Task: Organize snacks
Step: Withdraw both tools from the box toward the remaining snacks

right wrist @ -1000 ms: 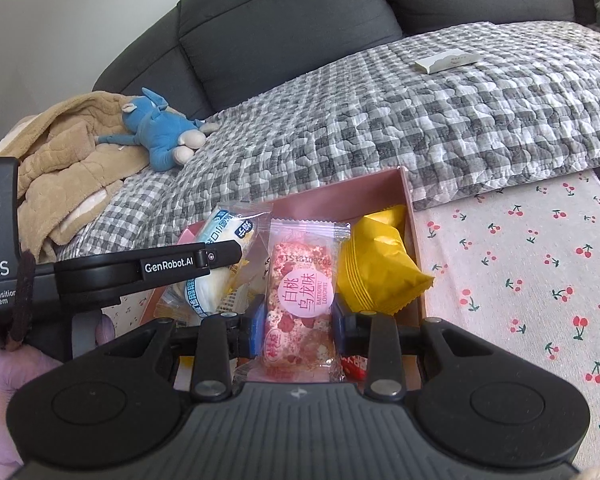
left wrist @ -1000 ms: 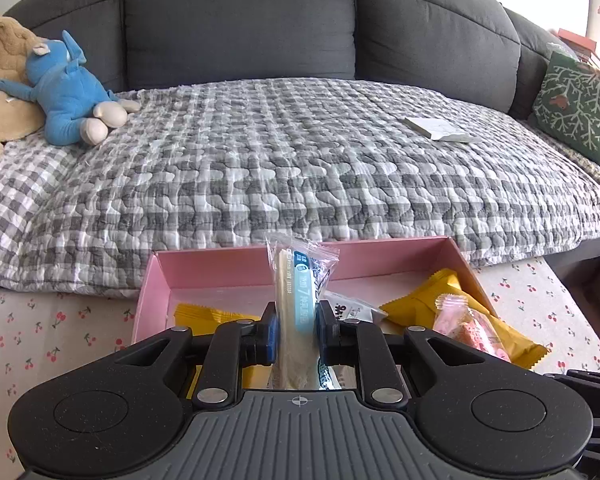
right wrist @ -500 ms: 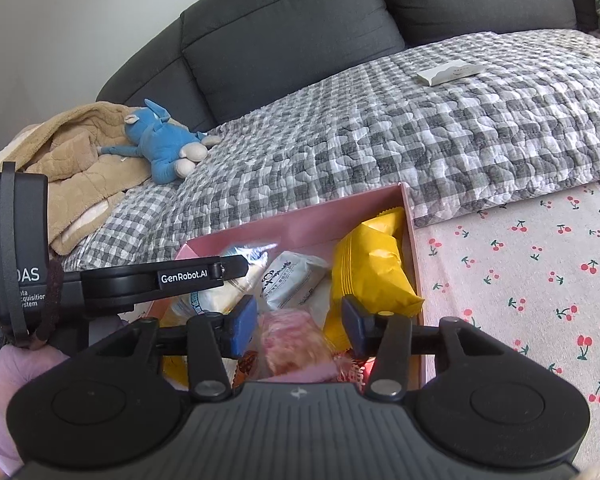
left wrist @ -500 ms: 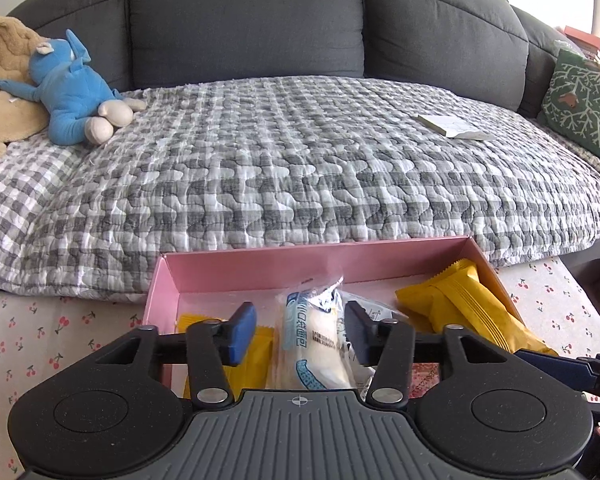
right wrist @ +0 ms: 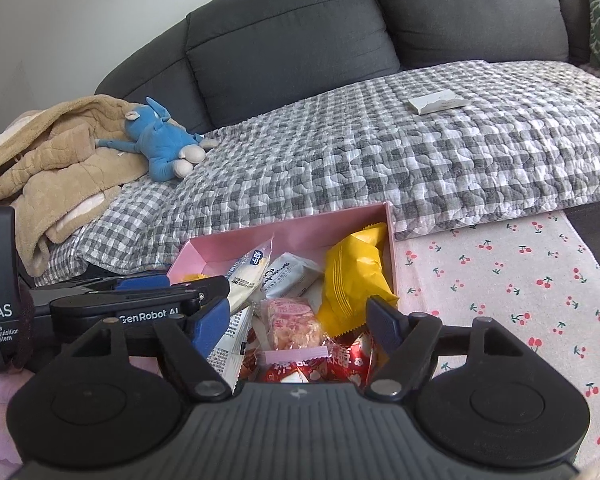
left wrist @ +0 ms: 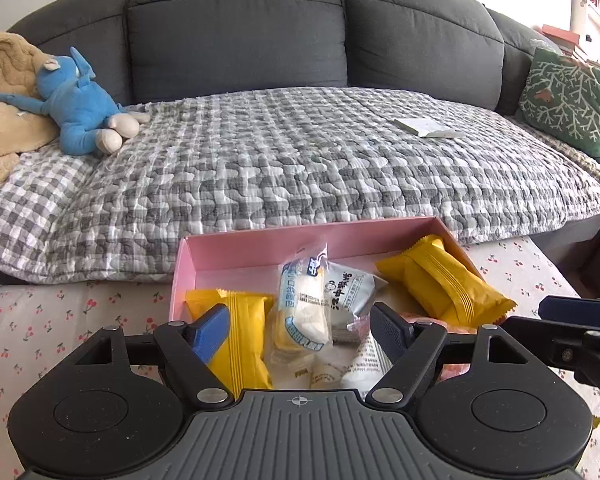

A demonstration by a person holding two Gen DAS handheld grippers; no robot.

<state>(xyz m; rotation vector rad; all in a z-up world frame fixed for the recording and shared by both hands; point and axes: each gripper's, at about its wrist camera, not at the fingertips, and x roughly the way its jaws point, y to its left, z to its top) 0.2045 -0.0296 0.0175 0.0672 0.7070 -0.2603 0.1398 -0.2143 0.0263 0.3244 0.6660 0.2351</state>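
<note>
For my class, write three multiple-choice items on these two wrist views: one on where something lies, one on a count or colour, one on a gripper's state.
1. Where does the blue plush toy lie?
A. in the pink box
B. on the sofa's checked quilt
C. on the cherry-print cloth

2. How many yellow packets show in the pink box in the left wrist view?
A. two
B. four
C. none

3. How do the jaws of the left gripper stand?
A. shut on a packet
B. open, holding nothing
C. out of view

Answers:
1 B: the toy rests on the quilt beside a tan garment.
2 A: one yellow packet lies left, another right.
3 B: the fingers stand wide apart above the snacks.
</note>
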